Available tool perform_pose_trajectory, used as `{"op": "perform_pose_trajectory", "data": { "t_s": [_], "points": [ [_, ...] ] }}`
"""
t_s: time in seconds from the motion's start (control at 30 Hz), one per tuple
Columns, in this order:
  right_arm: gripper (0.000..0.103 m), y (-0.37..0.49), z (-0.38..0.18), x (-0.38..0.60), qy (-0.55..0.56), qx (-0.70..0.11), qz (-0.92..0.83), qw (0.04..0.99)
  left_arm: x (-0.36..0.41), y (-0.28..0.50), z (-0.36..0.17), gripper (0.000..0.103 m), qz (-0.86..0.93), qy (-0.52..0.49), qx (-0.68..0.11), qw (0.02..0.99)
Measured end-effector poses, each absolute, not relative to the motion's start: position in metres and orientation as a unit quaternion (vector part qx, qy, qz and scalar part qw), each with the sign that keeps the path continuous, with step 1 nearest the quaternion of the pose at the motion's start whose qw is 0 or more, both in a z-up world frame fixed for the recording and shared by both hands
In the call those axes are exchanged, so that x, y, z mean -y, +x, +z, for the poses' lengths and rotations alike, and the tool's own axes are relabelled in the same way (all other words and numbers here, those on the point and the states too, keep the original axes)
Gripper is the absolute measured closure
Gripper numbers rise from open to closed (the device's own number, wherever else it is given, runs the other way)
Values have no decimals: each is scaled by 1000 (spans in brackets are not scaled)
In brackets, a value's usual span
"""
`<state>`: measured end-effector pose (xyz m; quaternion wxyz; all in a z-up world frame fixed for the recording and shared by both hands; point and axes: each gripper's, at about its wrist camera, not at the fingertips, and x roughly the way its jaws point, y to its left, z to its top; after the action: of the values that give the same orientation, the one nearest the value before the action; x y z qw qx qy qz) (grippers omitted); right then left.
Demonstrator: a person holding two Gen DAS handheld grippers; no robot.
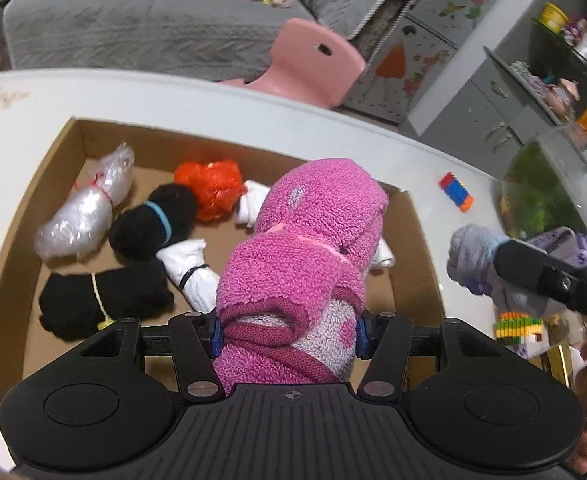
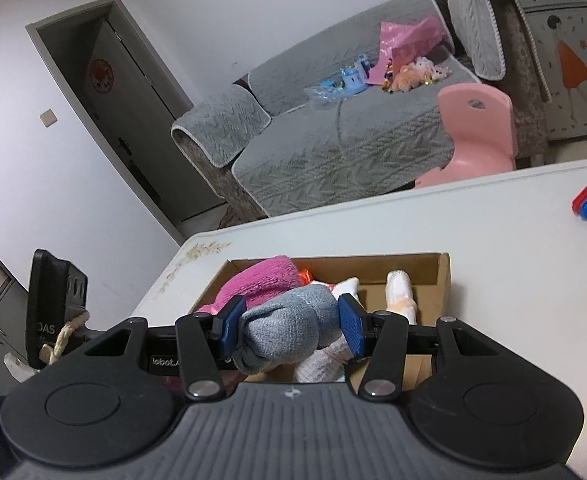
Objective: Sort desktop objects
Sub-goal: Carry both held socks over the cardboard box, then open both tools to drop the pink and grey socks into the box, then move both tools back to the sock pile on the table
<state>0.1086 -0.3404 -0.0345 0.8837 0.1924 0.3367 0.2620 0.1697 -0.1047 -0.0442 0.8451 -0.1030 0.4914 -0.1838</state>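
A shallow cardboard box [image 1: 33, 208] lies on the white table [image 1: 213, 100]. My left gripper [image 1: 287, 334] is shut on a rolled pink fuzzy sock bundle [image 1: 309, 248], held over the box. Inside lie a clear plastic bundle [image 1: 85, 208], black rolls [image 1: 153, 226], an orange bundle [image 1: 209, 188] and white rolls [image 1: 189, 268]. My right gripper [image 2: 291, 326] is shut on a grey-blue sock roll [image 2: 281, 332] just above the box [image 2: 441, 280]. From the left wrist view that grey roll [image 1: 473, 256] hangs at the box's right side.
A striped toy block [image 1: 455, 192] lies on the table right of the box. A glass tank with green plants [image 1: 545, 196] stands at the right edge. A pink chair [image 1: 313, 60], grey sofa [image 1: 133, 20] and grey cabinet [image 1: 493, 92] are beyond the table.
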Motion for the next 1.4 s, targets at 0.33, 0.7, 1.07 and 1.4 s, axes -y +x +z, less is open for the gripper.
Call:
{"op": "perform_pose_trajectory", "data": {
  "t_s": [0.33, 0.7, 1.07, 1.4],
  "points": [
    [56, 115, -53, 337, 167, -354, 239, 889, 107, 181, -67, 41, -154, -172, -514, 826],
    [56, 114, -79, 298, -16, -364, 191, 911, 113, 179, -82, 32, -153, -190, -522, 817],
    [50, 96, -89, 285, -90, -352, 177, 915, 114, 158, -72, 14, -174, -147, -516, 826],
    [34, 57, -49, 301, -62, -297, 159, 939, 85, 106, -21, 7, -220, -83, -447, 863]
  ]
}}
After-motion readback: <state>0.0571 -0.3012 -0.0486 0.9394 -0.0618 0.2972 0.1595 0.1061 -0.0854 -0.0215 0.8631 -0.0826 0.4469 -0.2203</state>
